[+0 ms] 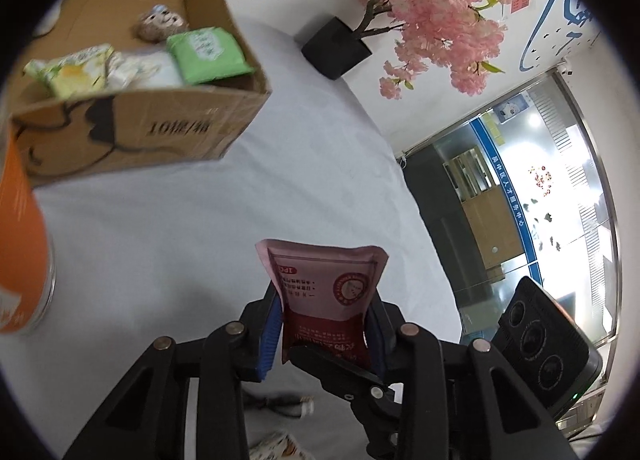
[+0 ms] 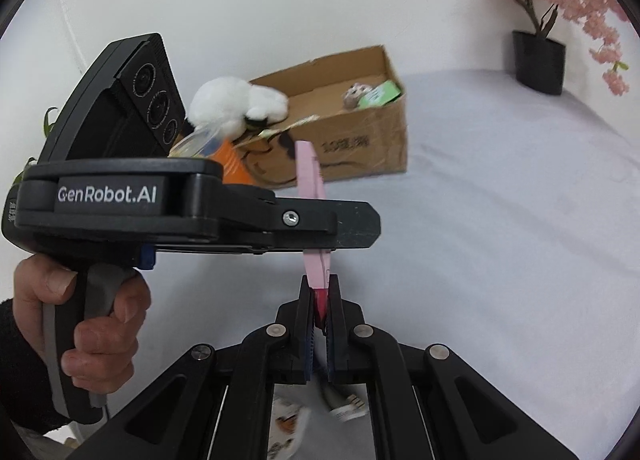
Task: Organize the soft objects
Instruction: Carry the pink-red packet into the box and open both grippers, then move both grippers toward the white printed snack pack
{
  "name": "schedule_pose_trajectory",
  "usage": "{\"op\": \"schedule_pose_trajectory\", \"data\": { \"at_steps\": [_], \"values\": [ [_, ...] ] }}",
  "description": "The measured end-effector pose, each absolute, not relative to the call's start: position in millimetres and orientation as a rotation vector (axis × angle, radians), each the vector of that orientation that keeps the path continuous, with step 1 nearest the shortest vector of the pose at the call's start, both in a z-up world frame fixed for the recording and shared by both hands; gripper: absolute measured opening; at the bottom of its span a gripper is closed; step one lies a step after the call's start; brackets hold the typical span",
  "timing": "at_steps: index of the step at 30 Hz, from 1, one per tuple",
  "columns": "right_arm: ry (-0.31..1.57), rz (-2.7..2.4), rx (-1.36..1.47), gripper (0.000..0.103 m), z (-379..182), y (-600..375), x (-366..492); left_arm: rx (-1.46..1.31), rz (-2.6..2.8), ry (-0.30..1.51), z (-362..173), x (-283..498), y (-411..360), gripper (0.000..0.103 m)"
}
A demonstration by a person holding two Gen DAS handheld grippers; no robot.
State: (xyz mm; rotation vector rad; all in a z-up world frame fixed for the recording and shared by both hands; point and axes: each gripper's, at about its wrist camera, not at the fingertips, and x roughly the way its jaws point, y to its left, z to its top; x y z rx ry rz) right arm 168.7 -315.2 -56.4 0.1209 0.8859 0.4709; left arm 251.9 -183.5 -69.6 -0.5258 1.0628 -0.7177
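Both claws clamp one pink sachet [image 1: 326, 292]: the left gripper [image 1: 325, 334] squeezes its flat faces at lower centre of its own view, and the right gripper [image 2: 319, 318] pinches its bottom edge, pads pressed together on it. The doubled hold looks like a handover, keeping the limp packet upright. At upper left waits the cardboard box [image 1: 132, 135], already holding a green tissue pack [image 1: 208, 53] and a small plush toy [image 1: 160, 23].

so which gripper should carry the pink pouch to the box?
Left, probably. The left gripper clamps the pink pouch across its width, facing the cardboard box. The right gripper only pinches its bottom edge.
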Motion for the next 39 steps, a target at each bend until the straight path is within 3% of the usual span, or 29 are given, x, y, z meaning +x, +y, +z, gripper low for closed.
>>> {"op": "schedule_pose_trajectory", "data": {
  "at_steps": [12, 16, 23, 26, 29, 30, 31, 32, 34, 37, 39],
  "values": [
    [0.641, 0.441, 0.03, 0.002, -1.2, -314.7, 246.4, -0.61, -0.558, 0.868, 1.2, 323.6, -169.0, 0.035],
    [0.672, 0.537, 0.094, 0.002, -1.4, -300.3, 288.5, -0.666, -0.44, 0.895, 0.9, 347.9, -146.3, 0.034],
    [0.894, 0.631, 0.308, 0.004, -40.1, -288.3, 358.5, -0.669, -0.289, 1.05, -31.9, 390.0, -128.5, 0.036],
    [0.947, 0.627, 0.357, 0.006, -58.2, -290.1, 374.3, -0.627, -0.249, 1.08, -32.9, 394.0, -127.5, 0.043],
    [0.995, 0.602, 0.355, 0.006, -67.7, -285.2, 386.3, -0.559, -0.245, 1.035, -17.7, 384.3, -127.8, 0.059],
    [0.991, 0.587, 0.326, 0.013, -64.9, -283.4, 385.1, -0.522, -0.244, 1.008, -9.4, 377.9, -127.9, 0.064],
    [0.982, 0.555, 0.283, 0.031, -61.0, -281.3, 385.0, -0.492, -0.243, 0.991, -2.9, 372.1, -128.0, 0.064],
    [0.966, 0.525, 0.246, 0.04, -55.9, -282.2, 378.8, -0.459, -0.247, 0.968, 5.2, 364.1, -126.8, 0.064],
    [0.907, 0.495, 0.212, 0.071, -40.7, -285.2, 364.2, -0.383, -0.237, 0.906, 22.2, 343.3, -122.8, 0.064],
    [0.795, 0.416, 0.118, 0.09, -15.2, -290.7, 327.6, -0.239, -0.18, 0.782, 47.3, 297.7, -114.5, 0.071],
    [0.753, 0.364, 0.059, 0.096, -3.8, -291.1, 301.0, -0.15, -0.131, 0.704, 58.1, 259.0, -107.5, 0.079]
  ]
}}
